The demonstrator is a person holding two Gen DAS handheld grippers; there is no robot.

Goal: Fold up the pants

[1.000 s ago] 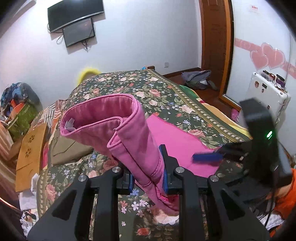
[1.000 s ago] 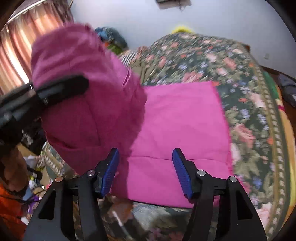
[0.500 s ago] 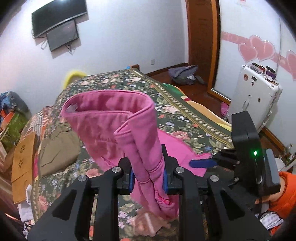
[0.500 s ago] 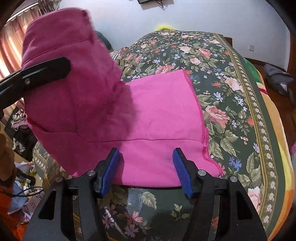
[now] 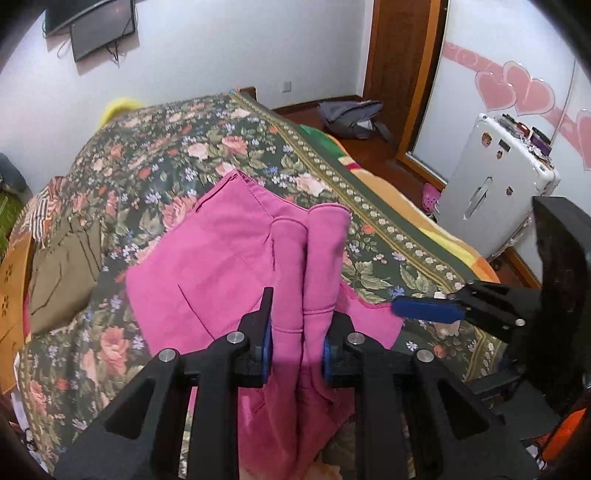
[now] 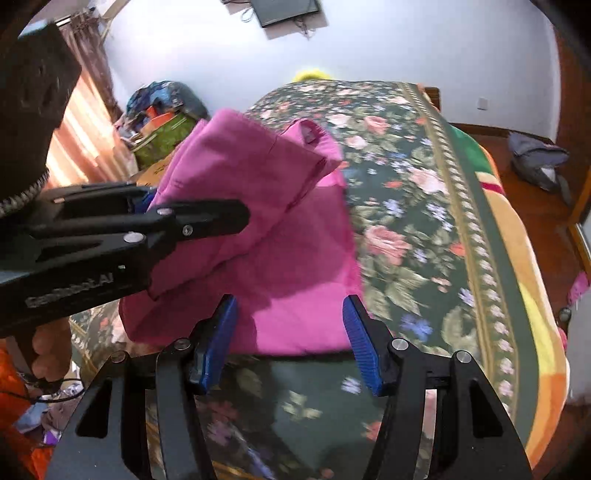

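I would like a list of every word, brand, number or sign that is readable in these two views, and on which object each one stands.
"GenRobot.AI": embossed on the body of the left gripper, seen in the right wrist view; faint, so the reading is not fully certain.
Stickers on the white suitcase: too small to read.
Pink pants, floral bedspread, wall screen: no text is visible.

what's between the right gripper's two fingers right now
Nothing is gripped: in the right wrist view the right gripper stands open over the pink pants on the bed.
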